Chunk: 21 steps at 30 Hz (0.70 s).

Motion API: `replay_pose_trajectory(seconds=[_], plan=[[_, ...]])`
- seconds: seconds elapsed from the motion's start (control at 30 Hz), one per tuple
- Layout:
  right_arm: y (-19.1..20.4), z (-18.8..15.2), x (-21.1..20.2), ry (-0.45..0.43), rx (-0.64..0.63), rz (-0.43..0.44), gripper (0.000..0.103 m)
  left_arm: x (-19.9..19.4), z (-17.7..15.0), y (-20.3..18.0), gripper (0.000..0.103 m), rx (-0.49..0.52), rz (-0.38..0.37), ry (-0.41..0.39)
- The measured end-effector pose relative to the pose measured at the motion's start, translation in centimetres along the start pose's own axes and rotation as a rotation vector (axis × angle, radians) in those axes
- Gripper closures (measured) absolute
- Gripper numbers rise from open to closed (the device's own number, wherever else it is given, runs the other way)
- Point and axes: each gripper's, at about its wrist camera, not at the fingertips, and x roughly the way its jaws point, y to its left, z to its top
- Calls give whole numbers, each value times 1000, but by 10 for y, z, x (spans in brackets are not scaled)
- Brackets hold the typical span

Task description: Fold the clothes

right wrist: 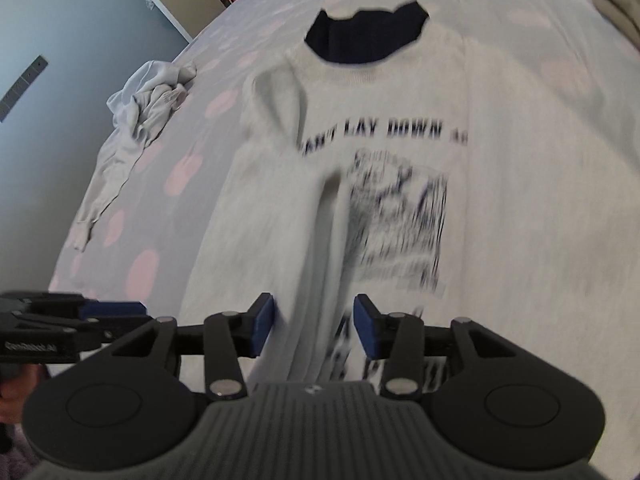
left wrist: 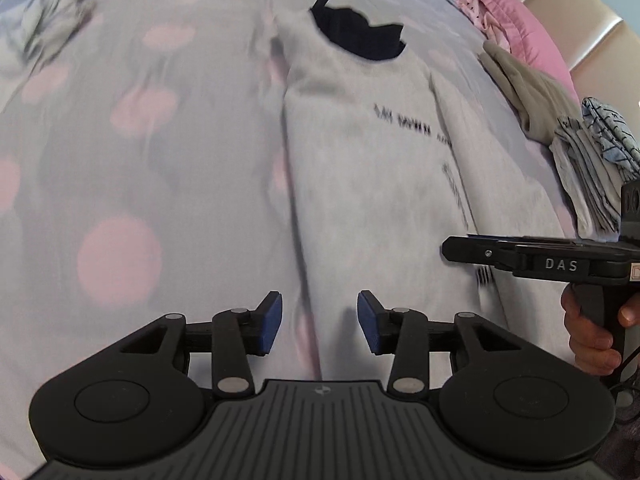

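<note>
At the far left of the bed a crumpled pale garment (right wrist: 136,120) is lying in a heap on the grey bedspread (left wrist: 120,168) with its pink dots, one sleeve trailing toward the near edge. The left tongs (left wrist: 320,322) are hovering over the bedspread at the left edge of the sweatshirt (right wrist: 400,200), their blue pads (left wrist: 272,320) standing wide apart with nothing between them. The sweatshirt is lying flat in the middle of the bed, front up, dark collar lining (right wrist: 366,34) at the far end, black lettering and a blurred printed picture across the chest, and its left sleeve folded in over the body. The right tongs (right wrist: 314,326) are hanging just above that folded sleeve near the hem, also standing wide and gripping nothing. To the right, a taupe garment (left wrist: 528,92) and some folded patterned cloths (left wrist: 592,152) are resting beside a pink blanket (left wrist: 516,8) at the far right.
</note>
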Motion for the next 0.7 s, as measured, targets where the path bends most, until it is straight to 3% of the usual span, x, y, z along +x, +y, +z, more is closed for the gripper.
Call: replay_pose_trajectory(seconds=[0.1, 0.27, 0.3, 0.33, 0.43, 0.5, 0.7], plan=[[-6, 21, 10, -3, -19, -6, 48, 8, 24, -4, 64, 33, 5, -14], [-15, 53, 29, -9, -46, -4, 49, 35, 58, -13, 64, 66, 12, -19], [-16, 55, 34, -10, -47, 5, 53, 42, 63, -13, 64, 65, 16, -17], [-17, 56, 40, -1, -49, 27, 73, 49, 68, -12, 64, 65, 29, -13], [-13, 59, 57, 24, -56, 66, 85, 66, 78, -3, 70, 64, 113, 7], [-7, 61, 63, 18, -77, 109, 86, 70, 83, 7, 70, 45, 134, 13], [-8, 64, 71, 27, -118, 127, 86, 58, 108, 17, 69, 34, 121, -31]])
